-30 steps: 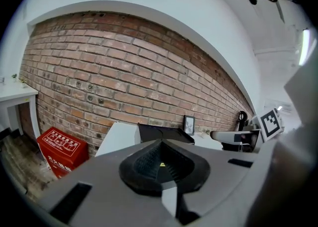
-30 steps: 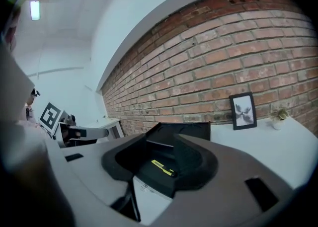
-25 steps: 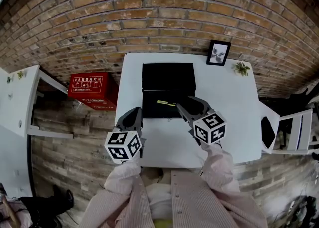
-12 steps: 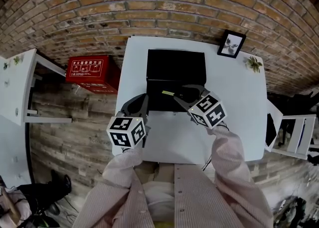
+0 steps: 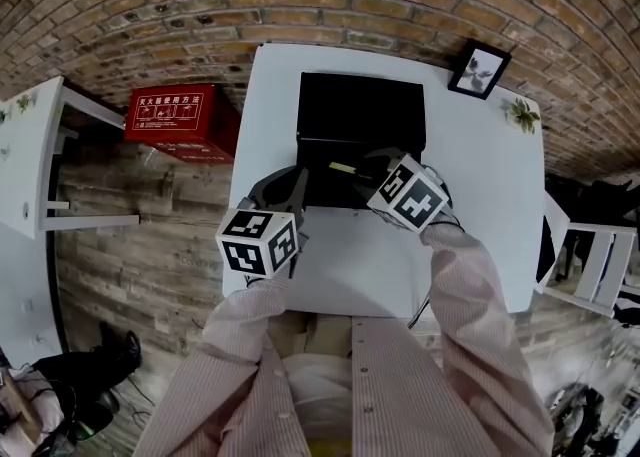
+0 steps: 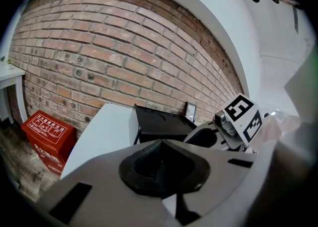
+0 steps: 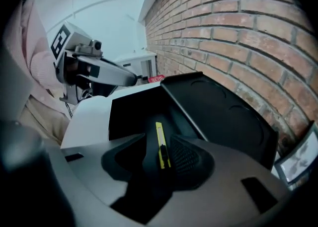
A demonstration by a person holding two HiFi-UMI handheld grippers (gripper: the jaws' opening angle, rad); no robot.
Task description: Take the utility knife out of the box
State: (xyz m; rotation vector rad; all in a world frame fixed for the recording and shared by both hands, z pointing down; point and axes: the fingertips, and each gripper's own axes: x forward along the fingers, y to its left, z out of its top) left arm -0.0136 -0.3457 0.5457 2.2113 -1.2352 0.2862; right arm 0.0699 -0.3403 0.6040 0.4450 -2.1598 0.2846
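Observation:
A black box (image 5: 360, 145) stands open on the white table (image 5: 480, 215), its lid (image 7: 223, 112) tipped back toward the brick wall. A yellow utility knife (image 5: 343, 167) lies inside on the box floor. My right gripper (image 5: 364, 167) reaches into the box, open. In the right gripper view the knife (image 7: 161, 149) runs lengthwise between the two jaws of the right gripper (image 7: 160, 157), with a gap on the left side. My left gripper (image 5: 292, 187) is by the box's front left corner, outside it; in its own view the left gripper (image 6: 160, 144) has its tips together, empty.
A red box (image 5: 170, 115) sits on the floor left of the table. A framed picture (image 5: 478, 67) and a small plant (image 5: 522, 115) stand at the table's far right. A white chair (image 5: 590, 245) is to the right, a white shelf (image 5: 25, 175) to the left.
My right gripper has advanced over the box's front edge and now straddles the knife. The left gripper has moved up to the box's front left corner.

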